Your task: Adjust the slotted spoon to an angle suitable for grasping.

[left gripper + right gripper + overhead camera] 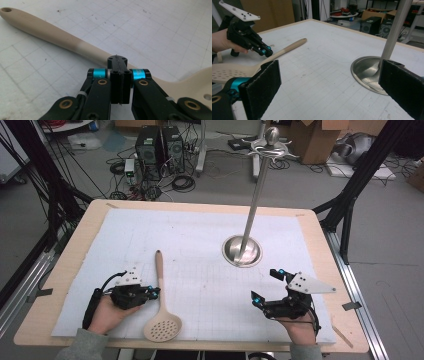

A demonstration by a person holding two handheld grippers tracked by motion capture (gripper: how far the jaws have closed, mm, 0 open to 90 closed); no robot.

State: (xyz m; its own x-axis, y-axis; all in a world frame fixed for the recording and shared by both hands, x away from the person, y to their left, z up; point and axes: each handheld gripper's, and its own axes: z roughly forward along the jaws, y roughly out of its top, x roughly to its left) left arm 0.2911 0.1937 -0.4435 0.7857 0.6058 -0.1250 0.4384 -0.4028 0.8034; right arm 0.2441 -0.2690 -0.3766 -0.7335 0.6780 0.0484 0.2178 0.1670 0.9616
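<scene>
Two tongs rest low at the near edge of the bench [60,270], so this looks like the outset of a pick-up. The left tongs [154,292] are pressed fully together, holding nothing, just beside the slotted spoon [161,285], whose handle runs away past their tips. The right tongs [266,286] gape wide and empty, well apart from it. Farther off stands the metal stand [252,210]. Next, the left tongs must open and straddle the handle.

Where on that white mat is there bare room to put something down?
Bare: the far-left stretch beyond the slotted spoon, and the middle between spoon and stand base. Crowded: the near edge, around the left gripper, shut beside the spoon's handle, and the open right gripper.
</scene>
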